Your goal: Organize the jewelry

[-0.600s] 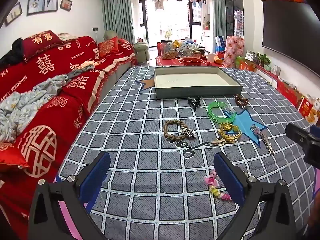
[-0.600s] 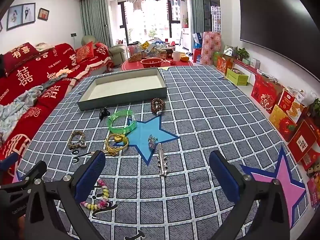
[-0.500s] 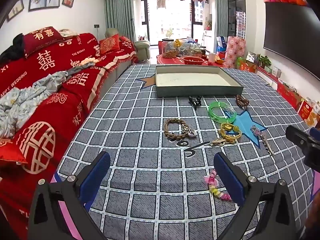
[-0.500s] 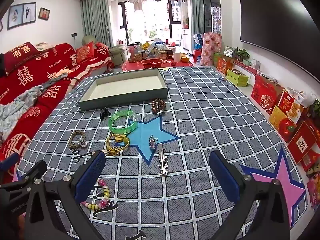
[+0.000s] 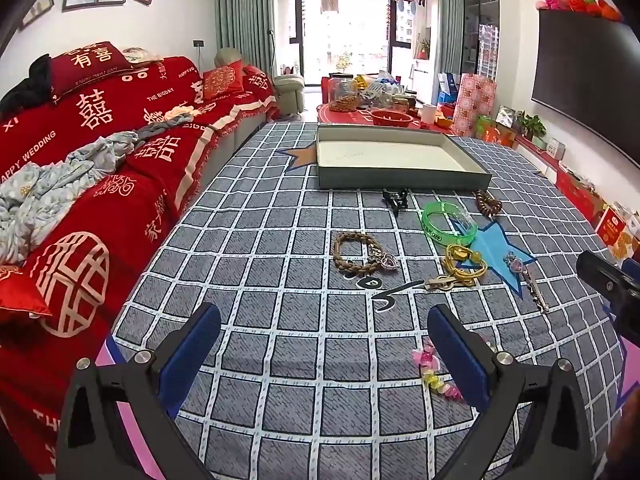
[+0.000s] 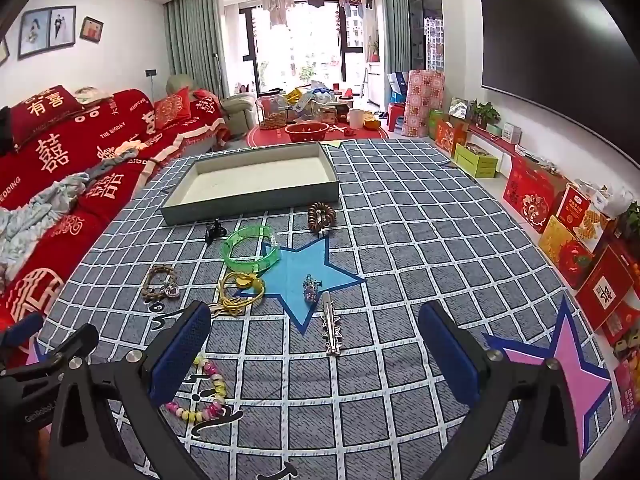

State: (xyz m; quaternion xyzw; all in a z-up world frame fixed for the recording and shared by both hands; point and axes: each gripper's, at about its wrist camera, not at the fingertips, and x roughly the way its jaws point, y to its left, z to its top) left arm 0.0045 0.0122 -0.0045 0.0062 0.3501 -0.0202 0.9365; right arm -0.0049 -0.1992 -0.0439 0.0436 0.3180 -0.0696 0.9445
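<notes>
Loosely scattered on the checked grey cloth near the shallow grey tray lie a green bangle, yellow cord bracelet, braided bracelet, pastel bead string and silver hair clip. Both the left gripper and right gripper gape wide, holding nothing.

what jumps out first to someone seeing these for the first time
A scatter of jewelry on the grey checked cloth: a translucent green plastic bangle, a yellow cord bracelet and a silver hair clip by the blue star. Behind them lies an empty shallow grey tray; a bright red sofa cover fills the left.
</notes>
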